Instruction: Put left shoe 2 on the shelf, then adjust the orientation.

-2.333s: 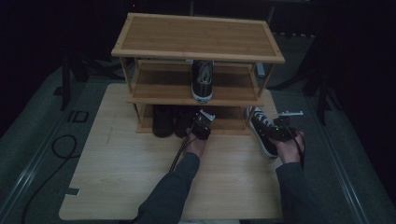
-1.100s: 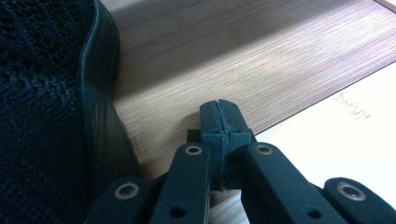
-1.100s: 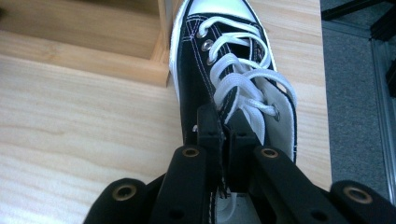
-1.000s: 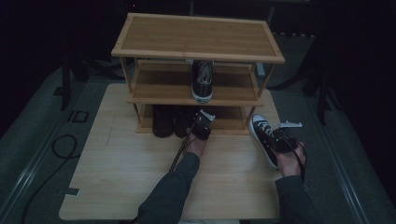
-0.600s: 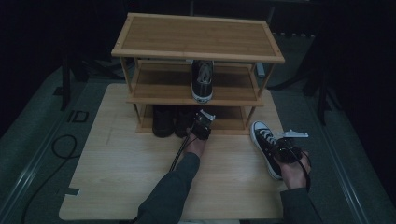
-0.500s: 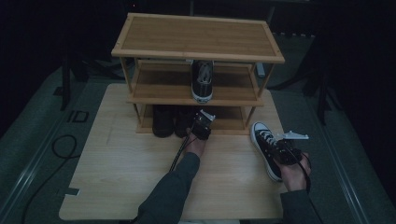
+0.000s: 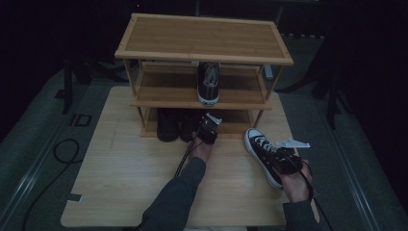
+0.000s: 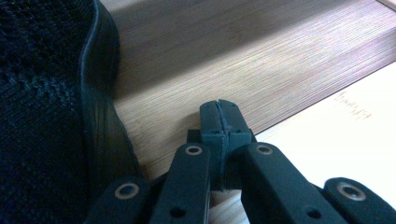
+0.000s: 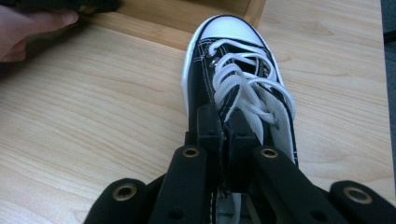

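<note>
A black-and-white high-top sneaker (image 7: 260,150) lies on the wooden table (image 7: 120,163), right of the shoe rack (image 7: 202,36), toe toward the rack. My right gripper (image 7: 278,158) is shut on its upper edge beside the white laces; in the right gripper view the jaws (image 9: 223,125) pinch the sneaker (image 9: 233,60) there. My left gripper (image 7: 209,126) rests at the front of the bottom shelf, shut and holding nothing. The left gripper view shows its tips (image 8: 219,116) together over the shelf wood, a black knit shoe (image 8: 42,116) close at the left.
A matching sneaker (image 7: 208,84) stands on the rack's middle shelf, toe forward. Dark shoes (image 7: 169,124) sit on the bottom shelf, left of my left gripper. The top shelf is bare. A cable (image 7: 57,154) loops on the floor at the left.
My right gripper has drawn the sneaker away from the rack, toward the table's near right side. The left gripper has stayed at the bottom shelf.
</note>
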`<state>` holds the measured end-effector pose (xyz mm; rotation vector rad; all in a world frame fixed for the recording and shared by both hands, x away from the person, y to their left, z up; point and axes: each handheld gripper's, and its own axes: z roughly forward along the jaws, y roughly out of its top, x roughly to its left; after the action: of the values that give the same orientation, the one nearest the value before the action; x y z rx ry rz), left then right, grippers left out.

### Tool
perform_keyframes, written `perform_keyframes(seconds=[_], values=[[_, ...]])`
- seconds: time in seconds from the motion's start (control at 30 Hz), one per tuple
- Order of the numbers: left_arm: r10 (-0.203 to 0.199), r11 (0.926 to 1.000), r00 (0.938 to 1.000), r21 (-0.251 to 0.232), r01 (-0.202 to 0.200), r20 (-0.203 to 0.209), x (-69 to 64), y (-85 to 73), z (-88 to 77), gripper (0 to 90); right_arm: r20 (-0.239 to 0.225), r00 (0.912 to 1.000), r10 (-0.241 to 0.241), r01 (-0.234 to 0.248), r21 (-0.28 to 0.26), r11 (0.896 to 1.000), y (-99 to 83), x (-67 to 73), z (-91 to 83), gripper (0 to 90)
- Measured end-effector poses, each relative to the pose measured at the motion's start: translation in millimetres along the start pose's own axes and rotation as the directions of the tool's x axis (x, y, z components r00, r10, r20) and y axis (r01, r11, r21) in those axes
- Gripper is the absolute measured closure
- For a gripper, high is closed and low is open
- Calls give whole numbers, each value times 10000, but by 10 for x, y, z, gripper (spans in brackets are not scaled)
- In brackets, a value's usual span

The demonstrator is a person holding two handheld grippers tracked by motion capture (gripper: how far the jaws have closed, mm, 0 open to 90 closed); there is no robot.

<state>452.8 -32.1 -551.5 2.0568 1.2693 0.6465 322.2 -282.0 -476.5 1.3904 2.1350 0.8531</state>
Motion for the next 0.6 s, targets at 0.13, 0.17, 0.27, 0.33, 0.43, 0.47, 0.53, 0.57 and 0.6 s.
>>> perform_keyframes(seconds=[0.13, 0.17, 0.27, 0.33, 0.43, 0.47, 0.53, 0.57, 0.6], values=[[0, 10000, 10000, -3, 0, 8, 1, -1, 0, 900, -305, 9994, -132, 130, -79, 9999, -13, 68, 8, 878], [-4, 10000, 10000, -4, 4, 5, 0, -1, 0, 900, -358, 9992, -166, 162, -120, 9998, -10, 94, 6, 878], [-13, 10000, 10000, -16, 13, -3, -2, -1, 0, 900, -626, 9973, -372, 361, -188, 9992, 9, 168, 15, 877], [-9, 10000, 10000, -5, 9, -6, -1, -1, -1, 900, -773, 9955, -549, 532, -239, 9983, 22, 215, 33, 878], [-24, 10000, 10000, -15, 24, 3, -1, -2, 0, 900, -920, 9930, -743, 721, -276, 9970, 38, 278, 55, 877], [-34, 10000, 10000, -20, 34, -1, -2, -2, 0, 900, -940, 9914, -912, 888, -288, 9956, 43, 309, 66, 878], [-35, 10000, 10000, -21, 35, 5, -1, -2, 0, 900, -1094, 9876, -1122, 1097, -286, 9935, 45, 359, 81, 878], [-28, 10000, 10000, -22, 28, 11, 0, -2, 0, 900, -1174, 9854, -1234, 1210, -280, 9923, 44, 385, 86, 878], [-25, 10000, 10000, -17, 25, 12, 1, -2, 0, 900, -1247, 9834, -1321, 1295, -282, 9912, 44, 410, 90, 877]])
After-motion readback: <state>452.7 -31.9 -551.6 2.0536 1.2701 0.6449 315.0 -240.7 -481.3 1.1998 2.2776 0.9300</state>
